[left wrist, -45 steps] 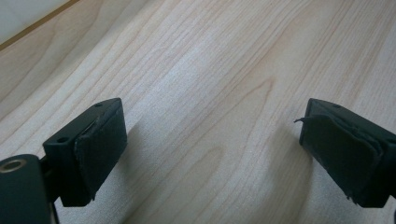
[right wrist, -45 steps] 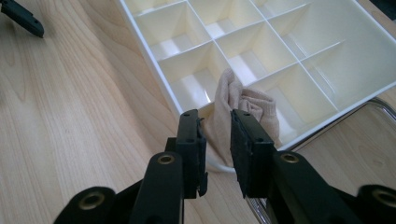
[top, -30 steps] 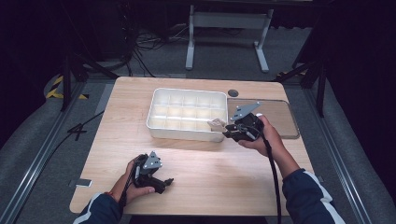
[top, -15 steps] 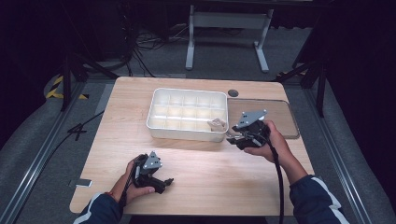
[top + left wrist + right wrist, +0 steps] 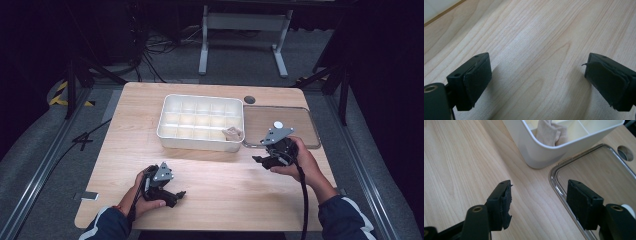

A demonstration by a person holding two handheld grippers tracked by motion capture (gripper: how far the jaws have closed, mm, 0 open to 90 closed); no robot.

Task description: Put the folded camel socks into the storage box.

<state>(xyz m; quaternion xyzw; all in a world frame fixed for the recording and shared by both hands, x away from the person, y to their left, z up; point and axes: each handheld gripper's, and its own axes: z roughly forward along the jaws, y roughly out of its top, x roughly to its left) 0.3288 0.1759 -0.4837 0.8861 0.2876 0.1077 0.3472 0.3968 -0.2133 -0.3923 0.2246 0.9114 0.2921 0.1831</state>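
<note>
The small beige folded cloth [image 5: 232,133] lies in the near right corner compartment of the white plastic divided tray [image 5: 172,134]. In the right gripper view the tray wall hides the cloth's [image 5: 550,133] lower part and the frame cuts off its top, and the far compartments of the tray [image 5: 541,152] run out of the picture. The clear flat lid with a dark rim [image 5: 306,126] lies on the surface just right of the tray, and its near left corner is covered by the right gripper. The person's forearms are cut off at the bottom edge of the high view.

The right gripper [image 5: 262,160], held in the right hand [image 5: 300,162], hangs low over the surface at the lid's near left corner, pointing left. Its jaws have just been opening and stand wide with nothing between them. In its own view the right gripper [image 5: 539,203] straddles the lid's rim [image 5: 556,182], with the tray corner just ahead. The left gripper [image 5: 177,196], in the left hand [image 5: 145,200], rests near the front edge, well apart from the tray. Its jaws are spread wide over bare wood [image 5: 537,82].

The surface [image 5: 140,130] is pale wood with rounded corners and a round dark hole [image 5: 249,99] beside the lid. Around it are a grey floor [image 5: 40,150], loose cables [image 5: 150,55] and a grey metal stand [image 5: 245,30] against a dark room.
</note>
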